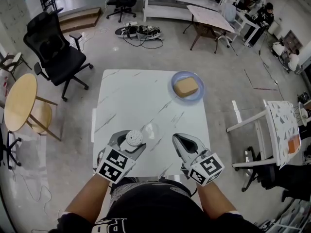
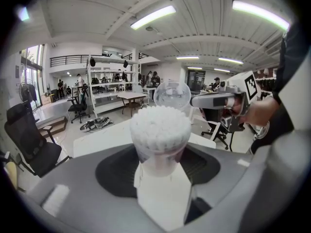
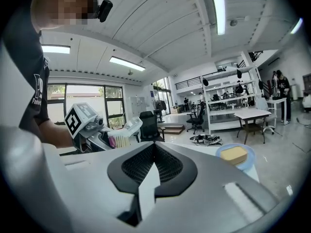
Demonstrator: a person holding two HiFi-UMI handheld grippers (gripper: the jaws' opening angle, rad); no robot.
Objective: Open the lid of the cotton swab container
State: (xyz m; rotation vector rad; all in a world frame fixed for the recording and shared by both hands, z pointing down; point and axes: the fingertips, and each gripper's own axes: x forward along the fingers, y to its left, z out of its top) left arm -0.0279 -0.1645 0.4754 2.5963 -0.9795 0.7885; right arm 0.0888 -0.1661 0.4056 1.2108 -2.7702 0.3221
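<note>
The cotton swab container (image 1: pixel 134 137) (image 2: pixel 160 130) is a small clear tub packed with white swabs, its top uncovered. My left gripper (image 1: pixel 130 142) (image 2: pixel 160 161) is shut on its lower body and holds it upright near the table's front edge. The clear round lid (image 1: pixel 151 129) (image 2: pixel 172 95) sits just beyond the container, apart from it. My right gripper (image 1: pixel 177 140) (image 3: pixel 153 171) hovers to the right of the container, its jaws shut with nothing between them. The right gripper view also shows the left gripper (image 3: pixel 82 123) with the container (image 3: pixel 119 140).
The white marble table (image 1: pixel 126 91) carries a blue plate (image 1: pixel 196 95) (image 3: pixel 248 152) with a tan block (image 1: pixel 186 87) at its far right corner. A black office chair (image 1: pixel 56 52) and a round wooden table (image 1: pixel 19 101) stand to the left, a white side table (image 1: pixel 279 125) to the right.
</note>
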